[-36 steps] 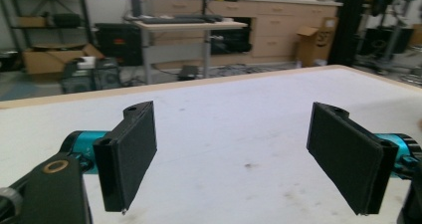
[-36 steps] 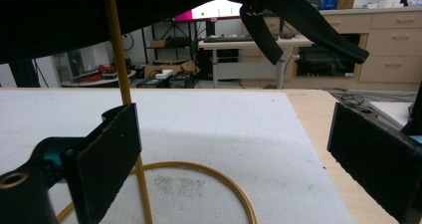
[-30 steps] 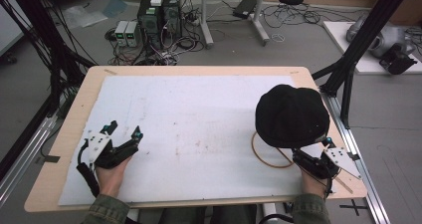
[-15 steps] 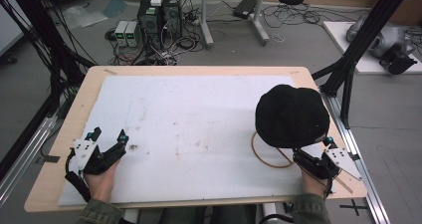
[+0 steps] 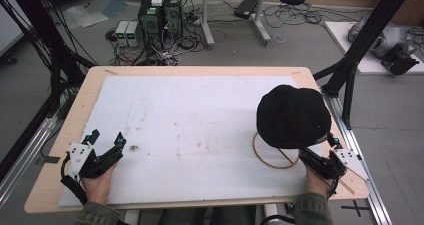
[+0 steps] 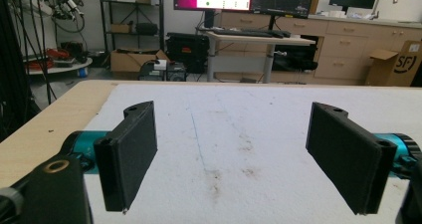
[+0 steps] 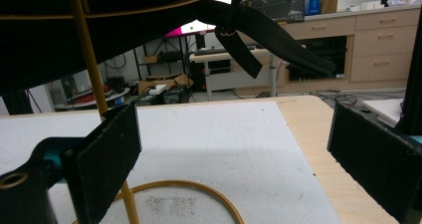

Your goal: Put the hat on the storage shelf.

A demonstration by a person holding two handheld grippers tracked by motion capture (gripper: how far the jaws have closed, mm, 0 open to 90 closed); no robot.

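Observation:
A black hat [image 5: 292, 116] sits on a gold wire stand at the table's right. The stand's ring base [image 5: 274, 155] lies on the white mat [image 5: 200, 115]. My right gripper [image 5: 317, 149] is open just in front of the hat, near the front right edge. In the right gripper view its jaws [image 7: 234, 164] stand wide apart around nothing. The gold post [image 7: 94, 69] rises beside the left jaw, the ring base [image 7: 199, 189] lies below, and the hat [image 7: 99, 15] hangs overhead. My left gripper [image 5: 107, 136] is open at the front left and holds nothing [image 6: 234, 154].
The mat carries brown stains [image 5: 134, 147] near the left gripper. Bare wooden table [image 5: 60, 150] borders the mat on all sides. Black frame posts [image 5: 350, 70] stand off the right corner. Computers and cables [image 5: 160, 15] sit on the floor beyond the far edge.
My left gripper has drifted left and a little toward the front edge, still open. The right gripper and the hat have stayed put.

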